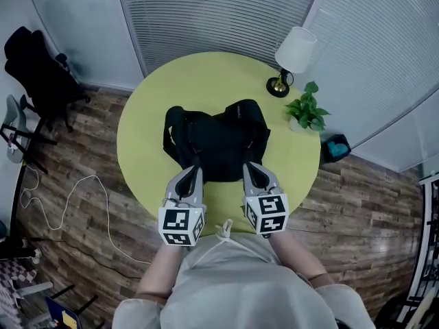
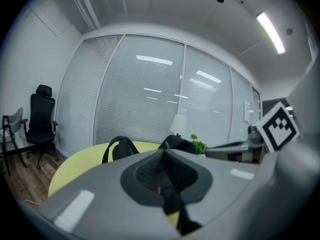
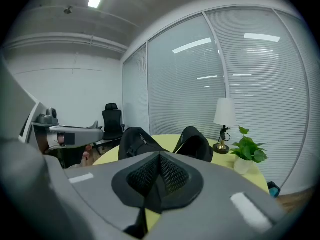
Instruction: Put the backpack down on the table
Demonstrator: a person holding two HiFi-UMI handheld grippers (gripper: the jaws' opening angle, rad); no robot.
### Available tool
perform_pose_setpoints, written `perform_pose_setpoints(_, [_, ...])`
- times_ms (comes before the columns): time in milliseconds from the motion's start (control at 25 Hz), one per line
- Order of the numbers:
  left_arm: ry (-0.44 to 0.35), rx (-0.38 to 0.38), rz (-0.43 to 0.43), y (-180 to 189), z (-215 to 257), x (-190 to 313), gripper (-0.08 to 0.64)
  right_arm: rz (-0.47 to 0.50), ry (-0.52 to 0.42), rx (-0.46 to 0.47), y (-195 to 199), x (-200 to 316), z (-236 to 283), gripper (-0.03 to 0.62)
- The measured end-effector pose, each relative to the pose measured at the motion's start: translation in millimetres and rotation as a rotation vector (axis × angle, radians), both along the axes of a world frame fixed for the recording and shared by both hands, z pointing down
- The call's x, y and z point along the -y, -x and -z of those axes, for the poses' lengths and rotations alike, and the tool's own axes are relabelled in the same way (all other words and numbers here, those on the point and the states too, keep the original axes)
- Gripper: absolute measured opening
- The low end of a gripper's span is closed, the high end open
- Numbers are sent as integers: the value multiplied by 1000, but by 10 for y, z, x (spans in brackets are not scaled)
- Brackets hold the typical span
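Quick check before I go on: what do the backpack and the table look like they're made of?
Backpack: black soft fabric, probably nylon or polyester, matte. It slumps and folds loosely, and strap loops stand up from it. Table: smooth, even yellow-green top with no grain, likely laminate or painted board, though the look doesn't settle which.

One round table (image 1: 151, 115) carries one backpack (image 1: 216, 142) at its middle. One lamp (image 1: 293, 53) and one potted plant (image 1: 306, 110) stand by its far right edge. Two grippers reach over its near edge: one left gripper (image 1: 194, 171) and one right gripper (image 1: 251, 170). On the floor around it are two chairs, one black office chair (image 1: 38, 74) and one pale chair (image 1: 14, 108). There is also one white cable (image 1: 91, 177) and one small blue container (image 1: 336, 147). One person (image 1: 233, 286) is in view.
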State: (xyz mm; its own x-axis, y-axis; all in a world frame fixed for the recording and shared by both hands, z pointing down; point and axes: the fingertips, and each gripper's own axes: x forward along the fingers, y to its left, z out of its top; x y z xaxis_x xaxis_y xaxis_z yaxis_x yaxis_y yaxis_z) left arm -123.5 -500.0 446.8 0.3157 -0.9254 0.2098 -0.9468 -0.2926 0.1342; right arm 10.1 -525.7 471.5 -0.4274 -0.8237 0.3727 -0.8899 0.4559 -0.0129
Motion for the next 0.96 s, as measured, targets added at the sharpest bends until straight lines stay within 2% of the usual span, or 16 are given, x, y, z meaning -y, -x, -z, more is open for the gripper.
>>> perform_pose_setpoints(160, [-16, -8, 40, 60, 52, 7, 6, 10, 15, -6, 1, -5, -9, -2])
perform_pose_setpoints(360, [6, 2, 76, 128, 30, 12, 6, 12, 6, -3, -7, 6, 22, -2])
perform_pose_setpoints(960, [39, -16, 77, 17, -72, 42, 6, 7, -4, 7, -94, 28, -62, -2])
